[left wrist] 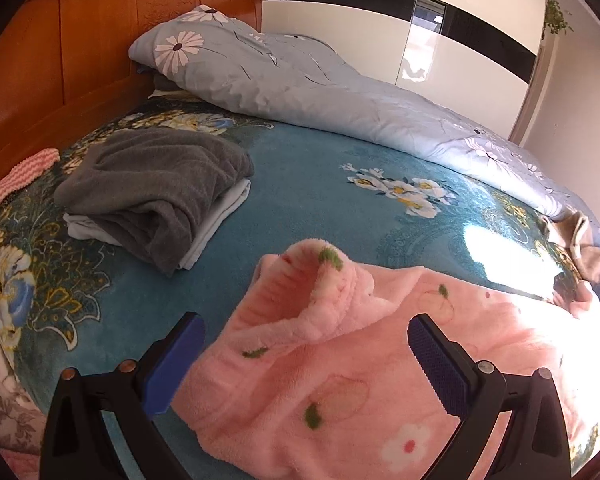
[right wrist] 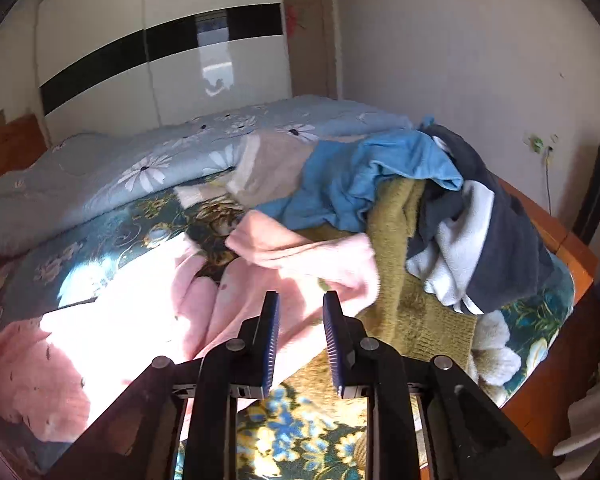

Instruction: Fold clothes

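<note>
A pink fleece garment [left wrist: 340,364] with small flowers lies spread on the teal floral bedspread [left wrist: 300,184]. My left gripper [left wrist: 304,340] is wide open just above its rumpled near end, one finger on each side, holding nothing. In the right wrist view the same pink garment [right wrist: 228,312] runs under my right gripper [right wrist: 300,320], whose fingers stand a little apart above its edge with nothing between them. A folded pink sleeve [right wrist: 300,252] lies just ahead.
A folded grey and pale-blue stack [left wrist: 156,192] sits at the left near the wooden headboard [left wrist: 60,60]. A grey floral duvet [left wrist: 300,88] lies along the far side. A heap of unfolded clothes [right wrist: 420,208] in blue, olive, navy and white sits at the right, near the bed's edge.
</note>
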{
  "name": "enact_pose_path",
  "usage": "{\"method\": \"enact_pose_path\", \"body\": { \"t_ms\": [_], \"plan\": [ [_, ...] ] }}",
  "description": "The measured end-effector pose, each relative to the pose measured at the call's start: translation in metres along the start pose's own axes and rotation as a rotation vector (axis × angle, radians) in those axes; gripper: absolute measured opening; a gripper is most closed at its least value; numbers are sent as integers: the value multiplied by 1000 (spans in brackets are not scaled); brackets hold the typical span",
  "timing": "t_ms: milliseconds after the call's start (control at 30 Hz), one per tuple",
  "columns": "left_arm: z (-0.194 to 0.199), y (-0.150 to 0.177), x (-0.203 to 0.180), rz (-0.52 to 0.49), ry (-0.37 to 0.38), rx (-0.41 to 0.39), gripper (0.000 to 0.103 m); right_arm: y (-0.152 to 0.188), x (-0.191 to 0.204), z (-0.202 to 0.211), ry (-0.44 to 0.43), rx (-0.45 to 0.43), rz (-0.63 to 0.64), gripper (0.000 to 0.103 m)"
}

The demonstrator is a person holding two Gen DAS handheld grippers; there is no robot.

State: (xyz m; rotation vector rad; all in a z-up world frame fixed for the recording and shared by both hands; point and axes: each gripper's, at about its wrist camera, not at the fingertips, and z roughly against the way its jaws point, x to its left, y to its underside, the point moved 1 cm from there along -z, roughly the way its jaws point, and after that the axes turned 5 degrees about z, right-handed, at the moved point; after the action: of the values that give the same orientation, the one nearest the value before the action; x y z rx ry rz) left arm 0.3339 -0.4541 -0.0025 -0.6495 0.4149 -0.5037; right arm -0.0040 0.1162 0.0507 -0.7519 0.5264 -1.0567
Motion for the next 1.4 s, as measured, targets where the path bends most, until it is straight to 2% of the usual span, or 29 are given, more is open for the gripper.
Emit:
{"method": "enact_pose_path", "body": {
  "t_ms": [67,133,267,333,433,467,500,533,567,600,633,667,733,833,967,1067,1133,1233,1400],
  "plan": [
    [-6,-5,-5,-18,6,3,103,-2,36,-11,-86,22,61,30],
    [-13,-7,-12,-30,2,11,103,-7,77,-36,-215,61,96,36],
    [-23,-6,-20,-49,-17,14,102,-10,161,-93,-349,159,190,47],
    [-29,-5,-22,-54,-21,33,93,-9,193,-119,-386,217,228,48],
    [-40,-5,-23,-71,-70,79,65,-6,219,-147,-304,260,292,48],
    [-44,-5,-22,-75,-83,95,50,-5,219,-150,-295,268,293,48],
    [-46,-5,-20,-59,-68,107,37,-4,219,-153,-286,275,294,48],
    [-48,-5,-17,-43,-52,120,30,-4,218,-155,-277,282,294,48],
    [-50,-5,-15,-22,-32,133,14,-6,213,-153,-276,282,274,46],
    [-50,-5,-14,-3,-14,144,9,-7,208,-151,-275,281,254,35],
    [-48,-6,-14,6,-10,138,9,-9,203,-149,-275,281,234,14],
    [-45,-6,-13,15,-6,132,9,-13,196,-145,-286,278,210,7],
    [-36,-10,-14,29,13,111,9,-22,183,-130,-315,259,170,8],
    [-4,-24,-9,36,51,34,9,-38,157,-80,-318,154,140,8],
    [53,-37,13,82,181,-89,9,-53,109,-6,-298,-6,71,7],
    [85,-34,35,115,223,-140,9,-50,66,43,-264,-104,0,7],
    [99,-27,50,129,233,-161,9,-37,37,57,-232,-122,-62,7],
    [106,-9,76,158,226,-151,9,-17,-6,77,-186,-149,-156,7],
    [87,31,120,264,168,-57,10,35,-49,49,-159,-41,-284,7]
  ]
}}
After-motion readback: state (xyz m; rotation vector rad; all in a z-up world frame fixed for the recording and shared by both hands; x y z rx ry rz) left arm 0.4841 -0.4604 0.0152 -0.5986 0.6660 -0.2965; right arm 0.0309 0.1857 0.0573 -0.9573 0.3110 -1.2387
